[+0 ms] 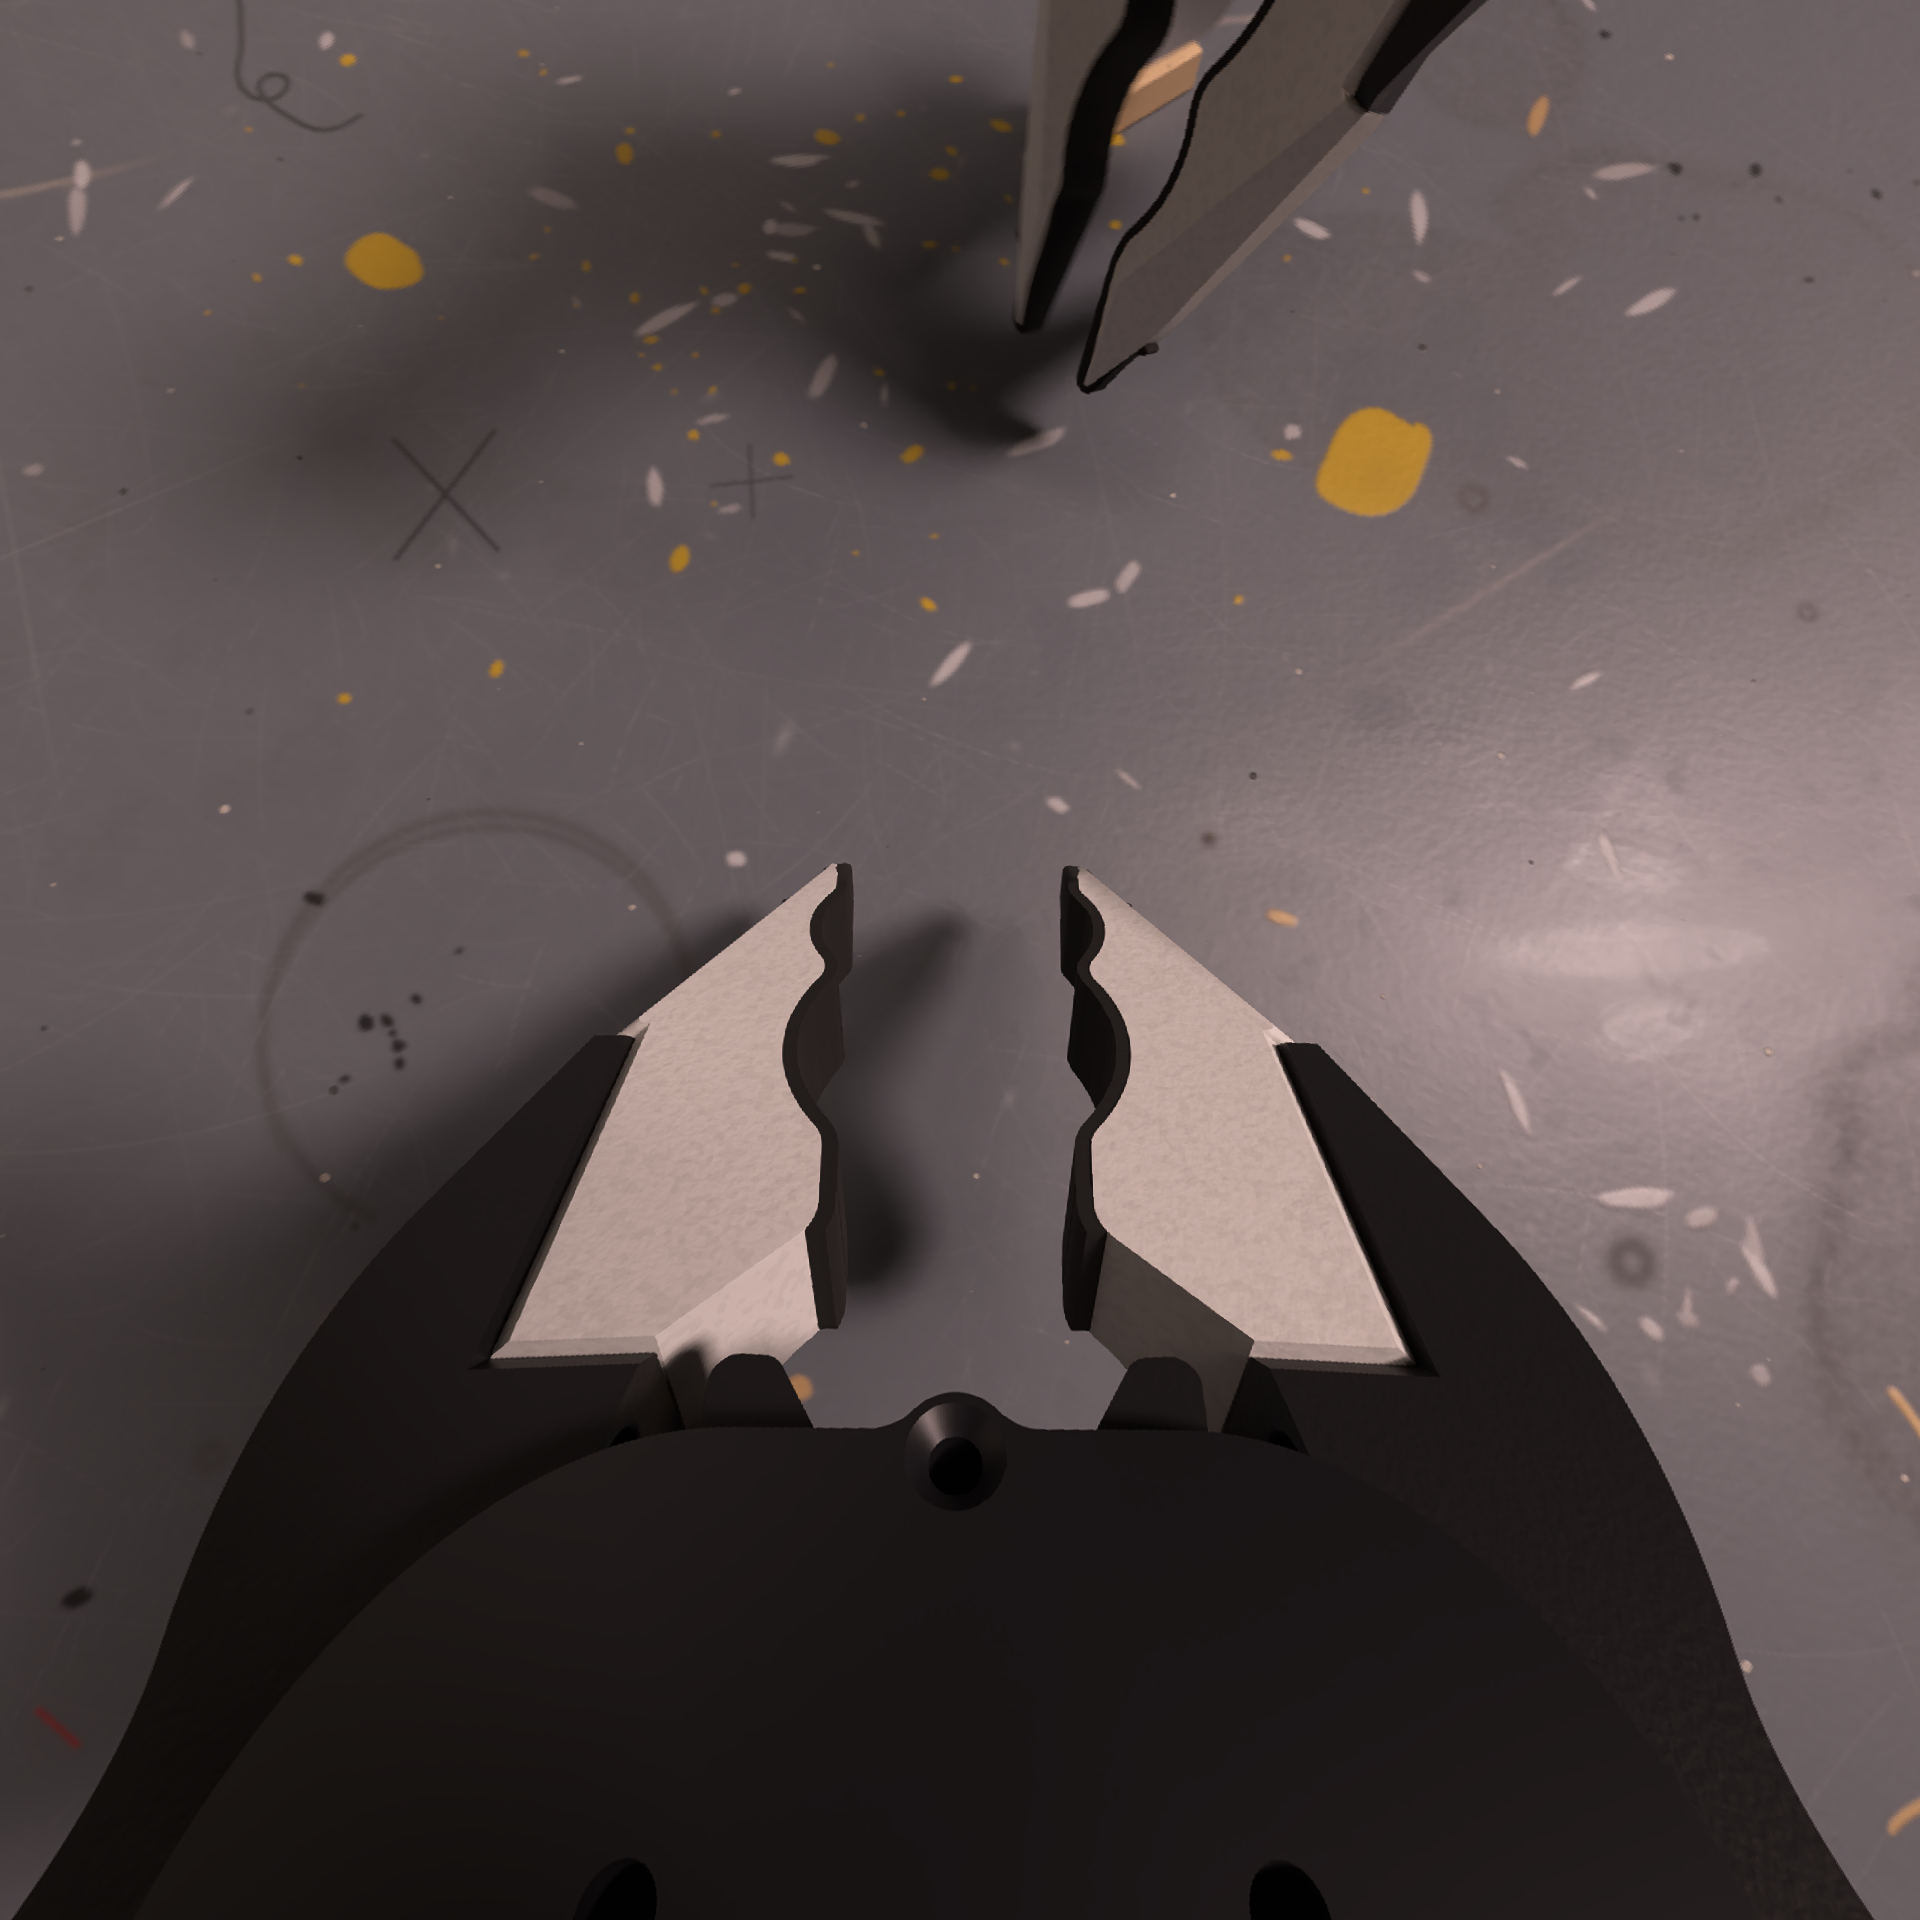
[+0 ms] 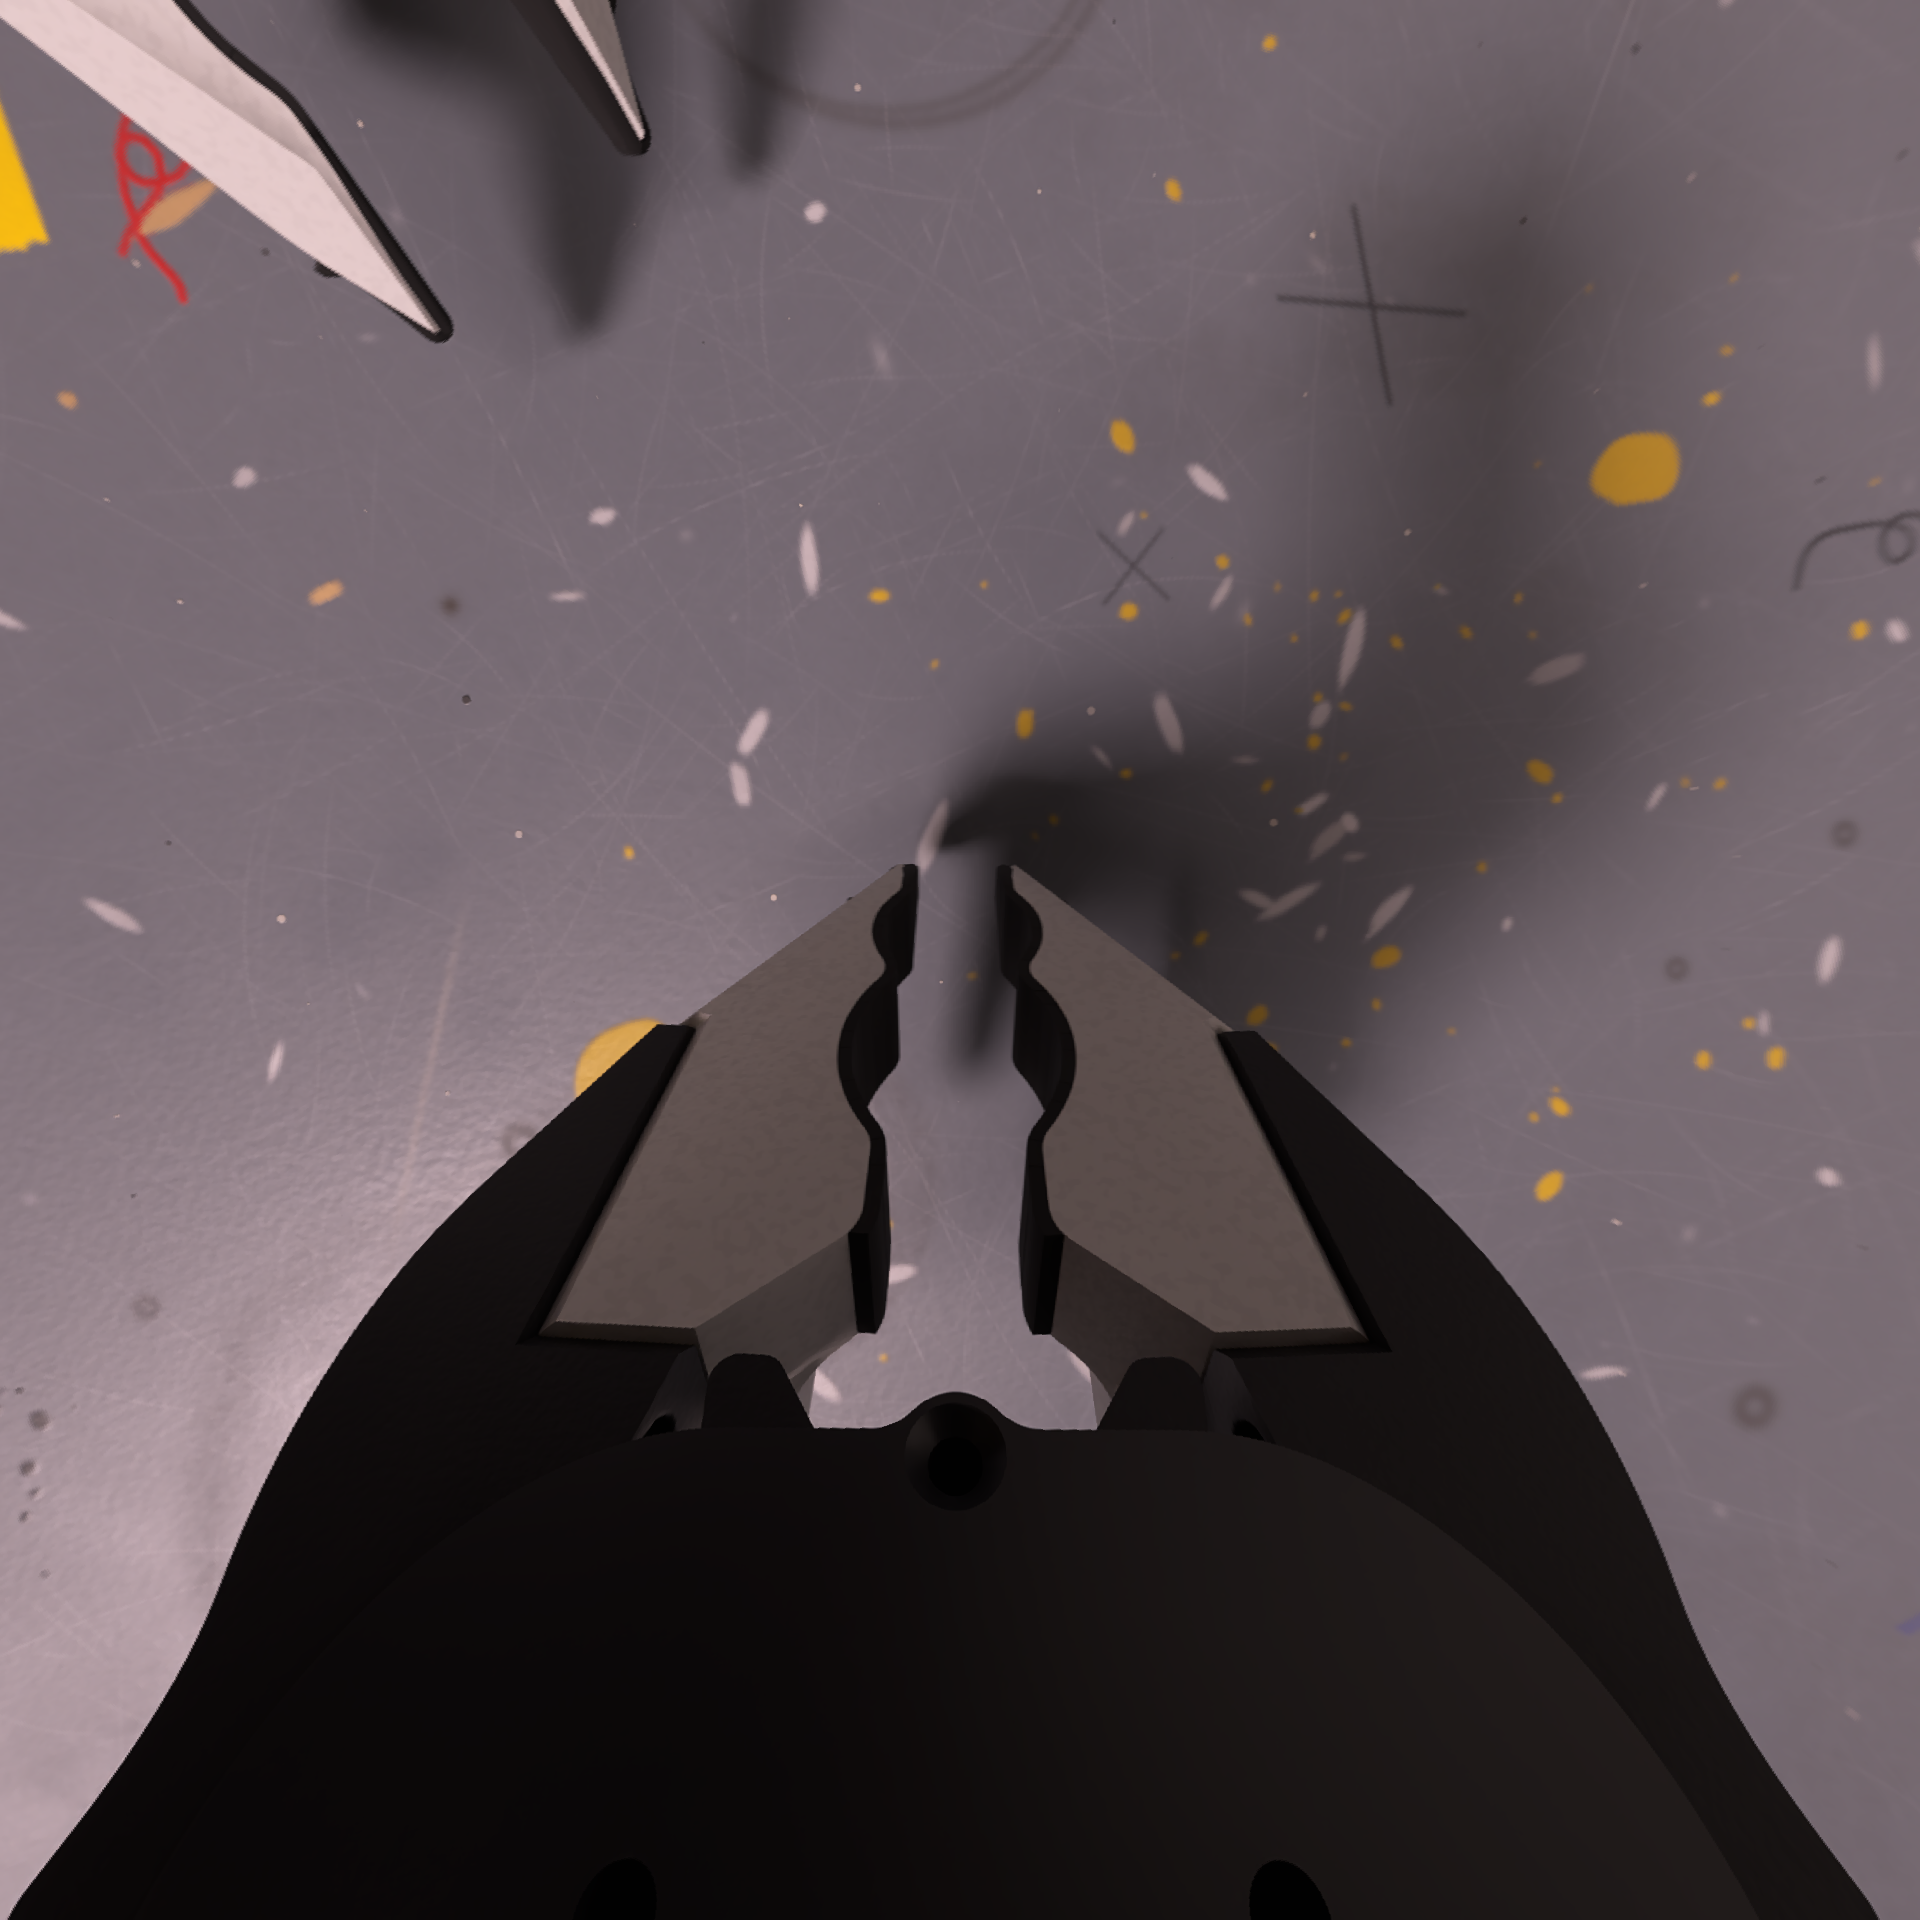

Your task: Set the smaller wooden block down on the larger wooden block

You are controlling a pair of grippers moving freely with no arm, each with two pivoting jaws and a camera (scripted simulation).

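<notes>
Hovering over the grey, paint-flecked worktop [image 1: 1351, 727], your left gripper [image 1: 957, 883] has its jaws parted with a clear gap and nothing between them; only bare surface shows through the opening. That reads as a gripper kept ready, waiting for something to close on.

Your right gripper [image 2: 957, 878] has its jaws drawn much nearer together, with a narrow slit left between the tips. Nothing is in that slit either, so it holds nothing.

From the left wrist view the right gripper [image 1: 1060, 348] hangs farther off at the top, pointing down at the worktop. Behind its fingers a small strip of pale wood [image 1: 1164, 83] shows through the gap. You should take this as one of the wooden blocks, though you cannot tell which one, since most of it is hidden and it runs up towards the picture's edge. It seems to lie beyond the fingers and not in their grip, because the right wrist view shows nothing clamped. The other block is not in view in either camera.

Judging by this, no block has been picked up yet, so the stacking is still ahead. You will probably need to turn one camera towards that wood before choosing which gripper goes in, and a wider opening on the right would likely be needed first.
</notes>
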